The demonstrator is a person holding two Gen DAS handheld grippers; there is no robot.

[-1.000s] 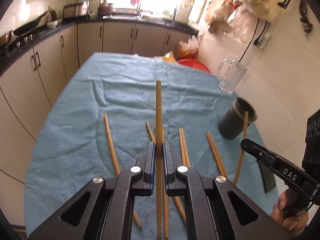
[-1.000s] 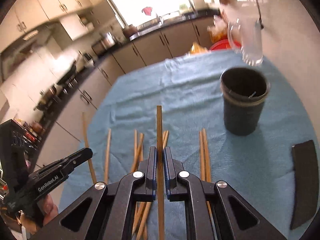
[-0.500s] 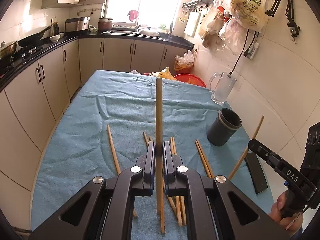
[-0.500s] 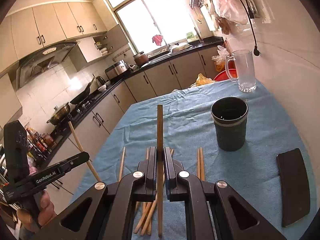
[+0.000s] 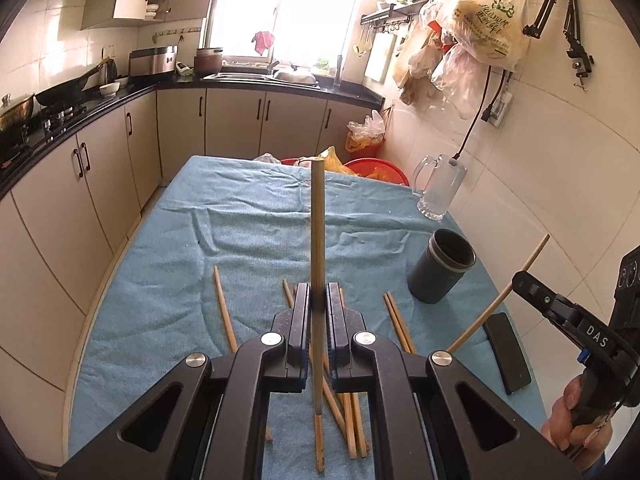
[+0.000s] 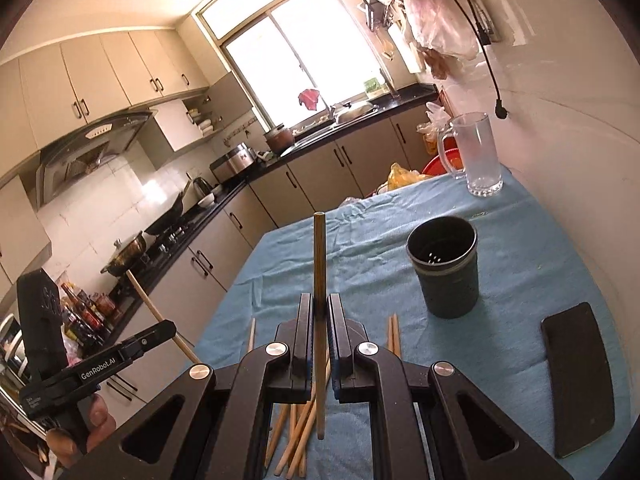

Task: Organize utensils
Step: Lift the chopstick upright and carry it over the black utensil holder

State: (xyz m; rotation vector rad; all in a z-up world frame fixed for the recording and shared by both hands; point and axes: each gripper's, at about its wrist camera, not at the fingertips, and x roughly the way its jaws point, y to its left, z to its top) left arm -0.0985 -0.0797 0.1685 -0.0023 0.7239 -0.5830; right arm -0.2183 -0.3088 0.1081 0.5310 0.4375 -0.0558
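My left gripper [image 5: 318,304] is shut on a wooden chopstick [image 5: 317,224] that stands upright between its jaws, high above the blue table cloth [image 5: 168,280]. My right gripper [image 6: 319,312] is shut on another chopstick [image 6: 319,256], also upright. Several loose chopsticks [image 5: 222,312] lie on the cloth below both grippers. A dark grey holder cup [image 6: 444,272] stands empty ahead and right of my right gripper; it also shows in the left wrist view [image 5: 442,266]. My right gripper appears in the left wrist view [image 5: 520,280], my left gripper in the right wrist view [image 6: 168,326].
A glass mug [image 6: 476,156] stands beyond the cup near the wall. A black phone [image 6: 576,376] lies on the cloth at the right. A red basket [image 5: 376,168] sits past the table's far end. Kitchen cabinets [image 5: 60,184] run along the left.
Both grippers have risen well above the table with their chopsticks, and the views have tilted up toward the kitchen. The right gripper's chopstick now leans more in the left wrist view.
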